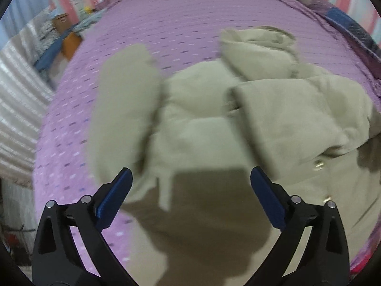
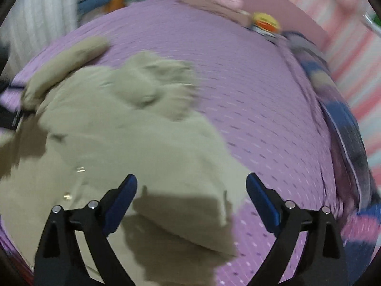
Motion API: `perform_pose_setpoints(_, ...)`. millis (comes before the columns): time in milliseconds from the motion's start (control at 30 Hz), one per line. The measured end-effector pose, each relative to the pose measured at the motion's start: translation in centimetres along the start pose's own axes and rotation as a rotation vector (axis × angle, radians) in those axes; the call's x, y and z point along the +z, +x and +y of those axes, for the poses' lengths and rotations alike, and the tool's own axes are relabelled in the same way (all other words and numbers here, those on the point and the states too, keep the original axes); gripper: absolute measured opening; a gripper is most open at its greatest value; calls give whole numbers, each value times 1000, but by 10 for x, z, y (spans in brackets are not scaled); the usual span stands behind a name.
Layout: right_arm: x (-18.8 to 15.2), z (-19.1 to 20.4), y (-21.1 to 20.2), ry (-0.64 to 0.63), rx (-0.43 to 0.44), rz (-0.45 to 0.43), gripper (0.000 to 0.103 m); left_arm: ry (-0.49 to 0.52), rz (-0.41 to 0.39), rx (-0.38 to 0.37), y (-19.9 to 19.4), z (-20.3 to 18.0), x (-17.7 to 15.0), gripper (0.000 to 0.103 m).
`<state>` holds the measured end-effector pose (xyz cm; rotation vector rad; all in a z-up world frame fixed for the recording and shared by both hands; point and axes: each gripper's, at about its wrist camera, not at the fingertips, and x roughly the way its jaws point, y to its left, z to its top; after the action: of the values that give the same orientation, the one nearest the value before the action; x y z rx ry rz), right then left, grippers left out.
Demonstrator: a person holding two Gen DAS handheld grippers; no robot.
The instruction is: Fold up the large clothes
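A beige padded coat (image 1: pixel 214 124) lies spread on the purple bedspread (image 1: pixel 166 23). Its hood (image 1: pixel 259 52) points away from me, one sleeve (image 1: pixel 123 109) lies out to the left, and snap buttons (image 1: pixel 318 164) show at the right. My left gripper (image 1: pixel 190 178) hangs open above the coat's lower part, with nothing between its blue pads (image 1: pixel 114 202). In the right wrist view the same coat (image 2: pixel 133 138) fills the left half, a folded flap (image 2: pixel 190 214) under the tool. My right gripper (image 2: pixel 191 183) is open above that flap's edge and holds nothing.
The bedspread (image 2: pixel 273 109) stretches far and right. A dark blue patterned blanket (image 2: pixel 345 124) runs along the bed's right edge. A yellow and orange round object (image 2: pixel 265 22) and pink items sit near the head end. A white curtain (image 1: pixel 16 109) and boxes (image 1: pixel 71 44) stand to the left of the bed.
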<state>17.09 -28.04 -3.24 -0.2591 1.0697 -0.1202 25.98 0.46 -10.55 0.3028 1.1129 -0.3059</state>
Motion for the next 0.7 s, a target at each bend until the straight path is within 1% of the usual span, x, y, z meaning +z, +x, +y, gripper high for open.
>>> perform_pose_setpoints(67, -6, -36, 6, 121, 6, 29, 96, 10, 6, -44, 5, -24, 13, 99)
perform_pose_setpoints(100, -13, -62, 13, 230, 51, 54, 96, 14, 12, -59, 10, -35, 20, 99)
perform_pose_setpoints(133, -17, -75, 18, 299, 94, 68, 96, 19, 19, -70, 13, -43, 24, 99)
perform_pose_setpoints(167, -24, -90, 28, 391, 162, 91, 96, 22, 27, -78, 17, -49, 28, 99)
perform_pose_setpoints(200, -29, -98, 35, 439, 199, 109, 96, 24, 50, -90, 26, -56, 34, 99)
perform_pose_setpoints(233, -35, -105, 49, 493, 229, 143, 96, 23, 66, -93, 32, -59, 35, 99)
perform_pose_setpoints(267, -40, -107, 63, 534, 251, 184, 96, 18, 95, -99, 48, -71, 44, 98)
perform_pose_setpoints(300, -45, -105, 78, 563, 287, 227, 96, 12, 125, -114, 57, -73, 46, 93)
perform_pose_setpoints(333, -48, -100, 89, 578, 312, 250, 95, 9, 142, -126, 61, -73, 46, 81)
perform_pose_setpoints(367, -51, -96, 100, 596, 343, 273, 95, 1, 162, -142, 64, -72, 45, 75)
perform_pose_setpoints(400, -55, -91, 112, 623, 383, 289, 87, -9, 180, -158, 69, -72, 45, 62)
perform_pose_setpoints(433, -58, -90, 117, 647, 420, 285, 75, -17, 191, -171, 70, -72, 45, 51)
perform_pose_setpoints(467, -60, -89, 124, 675, 454, 281, 64, -15, 189, -168, 70, -73, 45, 45)
perform_pose_setpoints(500, -61, -87, 126, 680, 449, 270, 55, -5, 183, -164, 68, -75, 45, 34)
perform_pose_setpoints(533, -60, -84, 125, 667, 443, 262, 50, 13, 174, -146, 64, -79, 45, 24)
perform_pose_setpoints(600, -57, -80, 120, 646, 420, 227, 36, 63, 144, -106, 54, -90, 48, 14)
perform_pose_setpoints(633, -56, -78, 112, 650, 417, 206, 33, 73, 131, -94, 47, -92, 49, 10)
perform_pose_setpoints(700, -52, -87, 97, 658, 416, 150, 28, 82, 89, -73, 29, -95, 51, 8)
